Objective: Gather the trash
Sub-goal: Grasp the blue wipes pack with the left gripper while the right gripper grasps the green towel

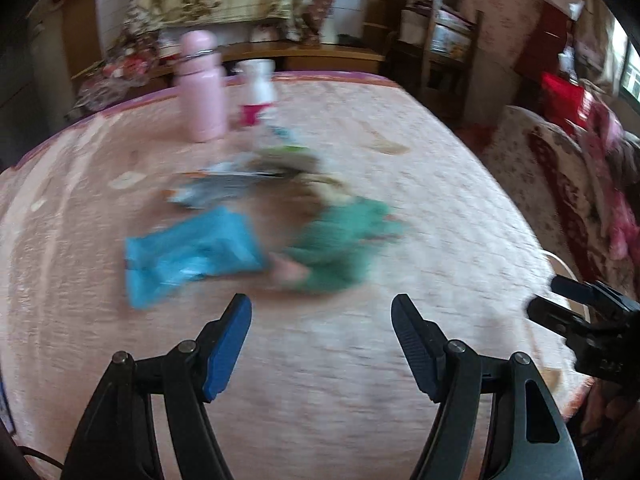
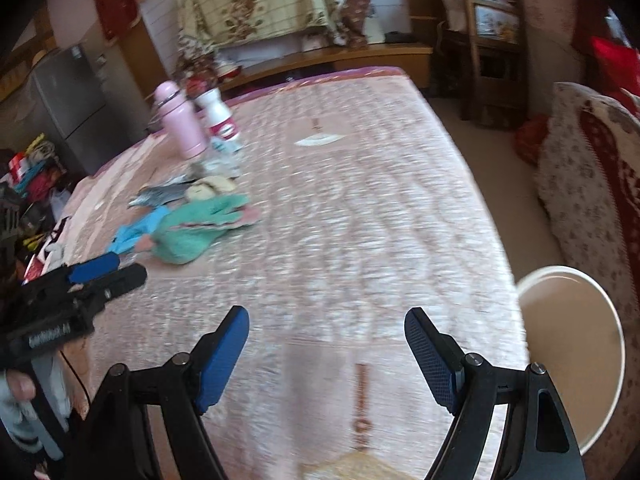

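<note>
Trash sits in a loose cluster on the pink textured cloth that covers the counter. We identify a crumpled blue plastic wrapper, a rumpled green item with pink patches lying just beside it, and grey-white flattened packets behind both. Motion blur prevents us from naming the smaller pieces in the pile. In the right wrist view the same cluster lies toward the counter's left side, with the blue wrapper and the green item touching.

Behind the cluster stand a pale pink cylindrical bottle and a white plastic bottle with a red label, both upright and near each other.

We hold the left gripper above bare cloth on the near side of the cluster. Its blue-padded fingers stand apart with nothing between them. The right gripper also hangs over bare cloth, well apart from the trash; its fingers are spread and empty as well.

A round white-rimmed container sits just beside the counter's right edge, low in the right wrist view. A patterned sofa stands beyond it.
</note>
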A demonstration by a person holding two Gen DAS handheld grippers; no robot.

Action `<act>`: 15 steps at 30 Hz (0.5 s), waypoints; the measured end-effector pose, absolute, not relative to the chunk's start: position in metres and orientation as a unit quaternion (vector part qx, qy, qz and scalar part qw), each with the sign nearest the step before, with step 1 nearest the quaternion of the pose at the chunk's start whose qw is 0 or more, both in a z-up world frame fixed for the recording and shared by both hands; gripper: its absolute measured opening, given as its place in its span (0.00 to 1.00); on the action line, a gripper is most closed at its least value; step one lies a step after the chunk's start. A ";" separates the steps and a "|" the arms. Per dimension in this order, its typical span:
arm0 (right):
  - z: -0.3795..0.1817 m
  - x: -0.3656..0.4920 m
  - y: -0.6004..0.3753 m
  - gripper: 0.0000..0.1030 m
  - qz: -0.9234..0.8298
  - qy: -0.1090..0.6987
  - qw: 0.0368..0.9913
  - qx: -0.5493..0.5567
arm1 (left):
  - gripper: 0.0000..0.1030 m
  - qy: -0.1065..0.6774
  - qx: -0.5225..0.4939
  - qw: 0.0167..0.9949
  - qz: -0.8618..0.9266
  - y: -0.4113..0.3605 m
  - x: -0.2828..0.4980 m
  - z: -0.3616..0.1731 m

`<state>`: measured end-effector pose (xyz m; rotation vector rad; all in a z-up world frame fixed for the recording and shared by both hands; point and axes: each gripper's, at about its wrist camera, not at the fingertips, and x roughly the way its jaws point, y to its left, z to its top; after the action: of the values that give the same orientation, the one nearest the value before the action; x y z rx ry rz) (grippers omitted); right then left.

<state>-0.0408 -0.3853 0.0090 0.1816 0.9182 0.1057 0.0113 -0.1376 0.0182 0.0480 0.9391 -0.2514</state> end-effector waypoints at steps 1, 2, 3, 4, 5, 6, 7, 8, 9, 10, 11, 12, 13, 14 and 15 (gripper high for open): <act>0.008 -0.039 -0.380 0.81 0.053 0.444 0.891 0.083 | 0.71 0.450 0.023 0.886 -0.107 -0.126 0.017 0.018; 0.008 -0.036 -0.373 0.81 0.057 0.445 0.890 0.078 | 0.71 0.449 0.021 0.889 -0.091 -0.111 0.026 0.019; 0.008 -0.033 -0.367 0.81 0.063 0.445 0.890 0.075 | 0.71 0.450 0.016 0.890 -0.077 -0.099 0.035 0.019; 0.008 -0.031 -0.363 0.81 0.067 0.445 0.890 0.073 | 0.71 0.451 0.006 0.890 -0.063 -0.083 0.047 0.019; 0.008 -0.027 -0.357 0.81 0.071 0.445 0.890 0.071 | 0.71 0.451 0.000 0.891 -0.050 -0.071 0.056 0.018; 0.009 -0.024 -0.353 0.81 0.072 0.444 0.890 0.068 | 0.71 0.449 -0.003 0.893 -0.036 -0.060 0.065 0.018; 0.009 -0.020 -0.348 0.81 0.073 0.444 0.891 0.065 | 0.71 0.447 -0.003 0.894 -0.022 -0.052 0.075 0.018; 0.010 -0.015 -0.344 0.81 0.073 0.443 0.891 0.063 | 0.71 0.446 0.000 0.895 -0.004 -0.040 0.088 0.015; 0.011 -0.011 -0.340 0.81 0.074 0.443 0.892 0.062 | 0.71 0.447 0.000 0.895 0.009 -0.032 0.097 0.012; 0.012 -0.006 -0.337 0.81 0.076 0.442 0.892 0.061 | 0.71 0.449 0.000 0.893 0.022 -0.025 0.106 0.009; 0.013 -0.002 -0.333 0.81 0.079 0.443 0.891 0.060 | 0.71 0.454 0.001 0.890 0.036 -0.017 0.118 0.003; 0.013 0.003 -0.328 0.81 0.081 0.444 0.891 0.057 | 0.71 0.459 0.001 0.888 0.043 -0.010 0.125 -0.002; 0.013 0.006 -0.325 0.81 0.083 0.444 0.890 0.055 | 0.71 0.466 0.001 0.883 0.047 -0.005 0.134 -0.010; 0.013 0.010 -0.320 0.81 0.085 0.445 0.890 0.052 | 0.71 0.474 -0.001 0.879 0.045 -0.001 0.138 -0.017; 0.013 0.013 -0.316 0.81 0.088 0.446 0.889 0.049 | 0.71 0.483 -0.005 0.875 0.037 0.000 0.142 -0.023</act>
<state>0.0132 -0.3155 0.0128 0.1028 0.9260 0.1820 0.1423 -0.0001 -0.0232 -0.0111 1.0084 0.0773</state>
